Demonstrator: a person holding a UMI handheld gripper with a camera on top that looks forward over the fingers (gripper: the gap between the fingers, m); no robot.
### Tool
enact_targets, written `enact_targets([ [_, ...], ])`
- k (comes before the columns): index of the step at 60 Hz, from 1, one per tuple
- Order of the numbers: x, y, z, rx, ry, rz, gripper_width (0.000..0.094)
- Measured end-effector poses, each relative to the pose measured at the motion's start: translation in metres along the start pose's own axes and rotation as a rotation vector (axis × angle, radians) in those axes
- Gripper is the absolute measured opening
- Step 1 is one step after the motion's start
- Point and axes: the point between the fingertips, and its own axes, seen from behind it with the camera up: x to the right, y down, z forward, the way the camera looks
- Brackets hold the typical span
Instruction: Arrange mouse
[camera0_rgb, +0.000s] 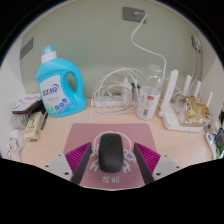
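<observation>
I have the black mouse (111, 153) between my spread fingers (76, 160) on the pink mat (112, 132), so I'd close squarely on its sides before lifting.

A black mouse (111, 153) sits between the gripper (111, 163) fingers, whose magenta pads (77, 158) flank it closely; whether they press it cannot be told. It rests on a pink mouse mat (110, 132). Beyond stand a blue detergent bottle (58, 86), a small white bottle (149, 104), tangled white cables (115, 90) and a white router (186, 108).
</observation>
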Motion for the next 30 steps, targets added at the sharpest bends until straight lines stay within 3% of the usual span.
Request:
enact_targets([
  [8,-0.001,-0.005,-0.041,0.008,0.042,-0.029,0.0849],
  [30,-0.024,-0.012,-0.21,0.134,0.085,-0.076,0.0851],
])
